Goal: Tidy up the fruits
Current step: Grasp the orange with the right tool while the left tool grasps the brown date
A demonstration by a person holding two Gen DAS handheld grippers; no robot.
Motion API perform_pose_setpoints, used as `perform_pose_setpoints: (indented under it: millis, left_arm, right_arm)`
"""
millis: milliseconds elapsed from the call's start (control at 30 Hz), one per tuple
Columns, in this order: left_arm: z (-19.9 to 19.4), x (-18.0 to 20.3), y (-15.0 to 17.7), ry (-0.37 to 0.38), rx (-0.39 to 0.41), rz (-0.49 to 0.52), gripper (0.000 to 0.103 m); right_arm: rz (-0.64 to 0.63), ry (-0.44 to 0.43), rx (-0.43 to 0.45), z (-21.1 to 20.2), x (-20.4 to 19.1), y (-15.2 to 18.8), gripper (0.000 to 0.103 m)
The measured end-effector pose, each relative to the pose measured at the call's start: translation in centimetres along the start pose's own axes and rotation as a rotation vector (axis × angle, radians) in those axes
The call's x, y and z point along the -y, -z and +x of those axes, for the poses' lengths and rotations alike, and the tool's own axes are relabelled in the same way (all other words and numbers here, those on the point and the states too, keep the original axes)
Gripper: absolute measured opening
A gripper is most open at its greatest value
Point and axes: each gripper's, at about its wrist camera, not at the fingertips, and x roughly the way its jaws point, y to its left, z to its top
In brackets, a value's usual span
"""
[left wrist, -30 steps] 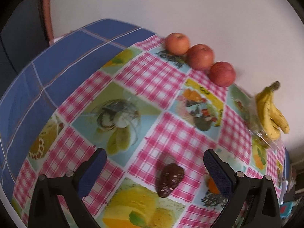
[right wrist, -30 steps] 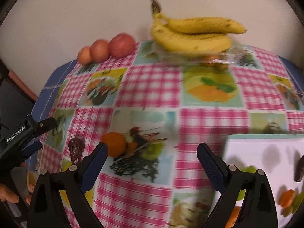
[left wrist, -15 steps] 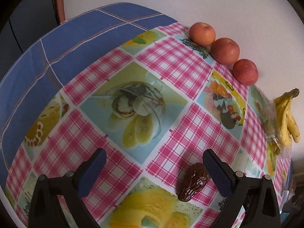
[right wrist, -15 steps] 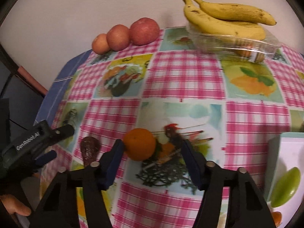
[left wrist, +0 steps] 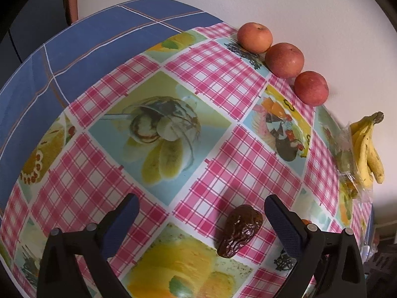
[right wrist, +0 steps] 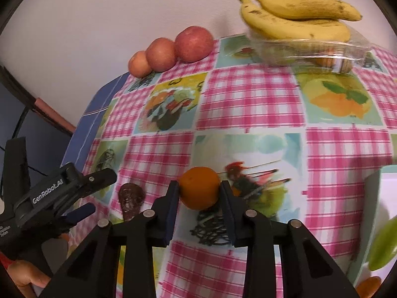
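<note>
The right tool (right wrist: 199, 193) has closed onto the orange (right wrist: 199, 191): both pads now touch its sides, where half a second ago they merely flanked it and a second ago they stood wide apart with the fruit off to their left. The orange sits right between the fingertips, low over the worktop (right wrist: 253, 104); whether it has left the cloth yet cannot be told. To my reading, the grasp is made and the carry comes next, probably toward the white tray (right wrist: 387, 186) at the tool's right, where a green fruit (right wrist: 383, 243) already lies.

The left tool (left wrist: 201, 216) is wide open and holds nothing. A date (left wrist: 240, 229) lies on the worktop between its fingers, close to the right-hand one. Over the last second this tool has crept forward, so the date, once centred, has drifted rightward between its fingers and looms larger. It looks like the next pick, though the fingers would need recentring.

Far ahead of both tools, three apples (left wrist: 284, 59) line the wall, with bananas (right wrist: 295, 17) resting on a clear plastic box (right wrist: 305, 54), all untouched.
</note>
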Motion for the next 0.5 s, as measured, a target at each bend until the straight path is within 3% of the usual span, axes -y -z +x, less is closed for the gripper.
perform_pose_setpoints:
  millis: [300, 500]
  left_arm:
    - [0.5, 1.7, 0.7, 0.054, -0.049, 0.051, 0.082]
    - [1.2, 2.9, 1.4, 0.048, -0.071, 0.106, 0.05]
  right_arm:
    - [0.029, 0.07, 0.011, -1.4, 2.3, -0.3, 0.034]
    - [0.039, 0.071, 0.007, -1.6, 2.8, -0.3, 0.034]
